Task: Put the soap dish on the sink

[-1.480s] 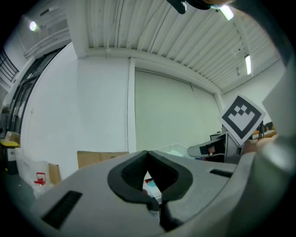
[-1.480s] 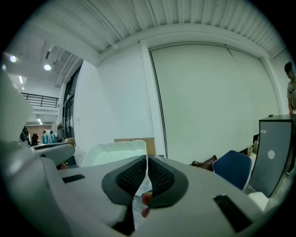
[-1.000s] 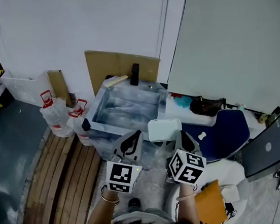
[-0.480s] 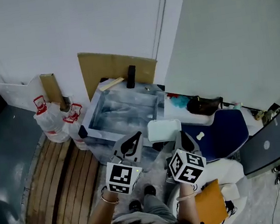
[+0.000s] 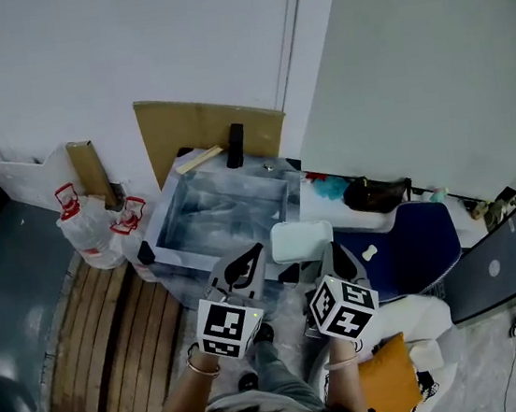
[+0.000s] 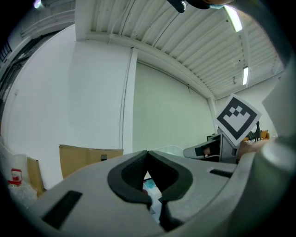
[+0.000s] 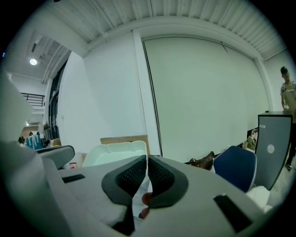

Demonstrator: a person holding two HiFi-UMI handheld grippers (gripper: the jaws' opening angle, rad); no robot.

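A white soap dish (image 5: 302, 240) hangs in the air over the sink's near right corner, and my right gripper (image 5: 326, 257) is shut on its edge. In the right gripper view the soap dish (image 7: 115, 155) shows just left of the shut right gripper (image 7: 147, 161). The metal sink (image 5: 209, 249) stands against the white wall, in front of both grippers. My left gripper (image 5: 241, 267) is beside the dish on its left. In its own view the left gripper (image 6: 148, 159) is shut with nothing in it.
A cardboard sheet (image 5: 200, 123) leans behind the sink, and a black bottle (image 5: 234, 145) stands on its far rim. Water jugs (image 5: 86, 228) sit at the left by wooden slats (image 5: 108, 352). At the right are a blue chair (image 5: 405, 247) and a laptop (image 5: 498, 272).
In the head view the sink and cardboard have drifted a little left and up. Both grippers and the dish keep the same place and pose.
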